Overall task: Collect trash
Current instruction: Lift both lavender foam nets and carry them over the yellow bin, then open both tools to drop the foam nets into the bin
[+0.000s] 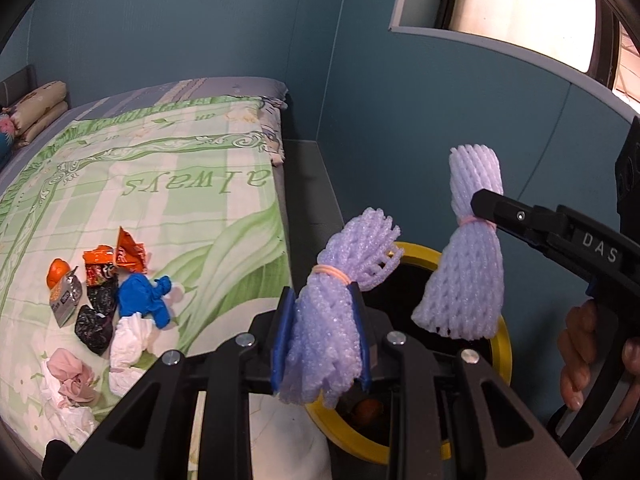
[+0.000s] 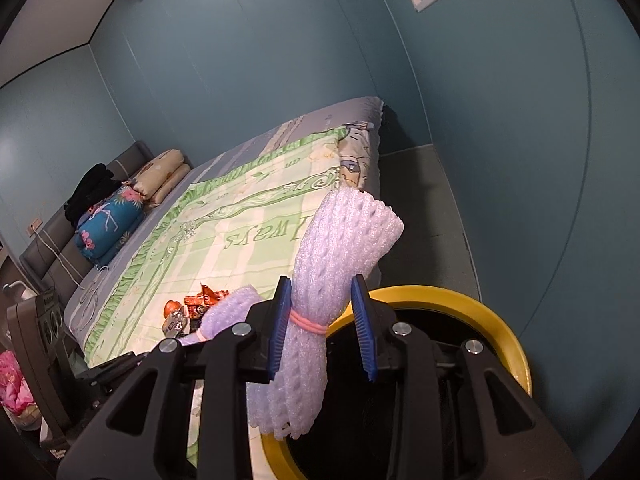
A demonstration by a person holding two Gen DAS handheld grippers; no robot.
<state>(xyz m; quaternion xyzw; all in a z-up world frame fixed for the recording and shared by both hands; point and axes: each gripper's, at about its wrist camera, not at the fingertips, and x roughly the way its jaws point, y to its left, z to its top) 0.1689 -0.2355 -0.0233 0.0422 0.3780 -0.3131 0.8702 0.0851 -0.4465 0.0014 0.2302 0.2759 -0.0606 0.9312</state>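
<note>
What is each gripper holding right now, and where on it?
Left gripper pinches a purple foam net bundle just below its rubber band. Right gripper holds a white foam net bundle at its pink-banded waist, apparently loosely. Both hang over the yellow-rimmed bin.

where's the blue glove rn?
Left wrist view, lower left: blue glove lies on the bed in the trash pile, between the black wrappers and white tissue.
</note>
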